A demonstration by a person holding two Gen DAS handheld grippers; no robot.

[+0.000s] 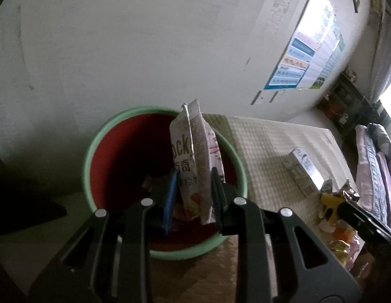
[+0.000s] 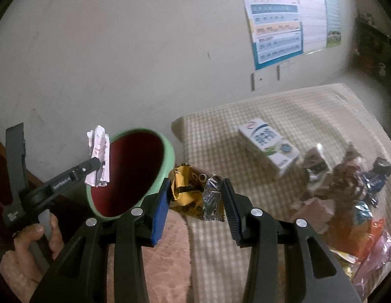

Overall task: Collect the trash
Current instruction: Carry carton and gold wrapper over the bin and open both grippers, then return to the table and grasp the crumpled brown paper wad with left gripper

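Your left gripper (image 1: 194, 192) is clamped on a white snack pouch (image 1: 193, 156), which hangs right over the mouth of the bin (image 1: 88, 166). Your right gripper (image 2: 195, 202) is pinching a yellow and silver wrapper (image 2: 193, 194) just beside the bin's rim, over the edge of the checked cloth (image 2: 283, 106).

The likeliest slip is the pouch. It is tall, stiff and creased, and its top stands well above the rim, so if you let go while it leans on the far wall it could stay propped there or tip out. The wrapper is not over the opening yet; release it now and I judge it lands on the cloth or the floor. With both grippers crowding one opening, you could also knock the light plastic bin.

The bin is round, with a smooth mint-green outside and a dark red inside. The wrapper is thin crinkled foil, shiny and springy. A boxy milk carton (image 2: 268, 144) and a heap of crumpled wrappers (image 2: 346, 202) wait on the soft woven cloth.
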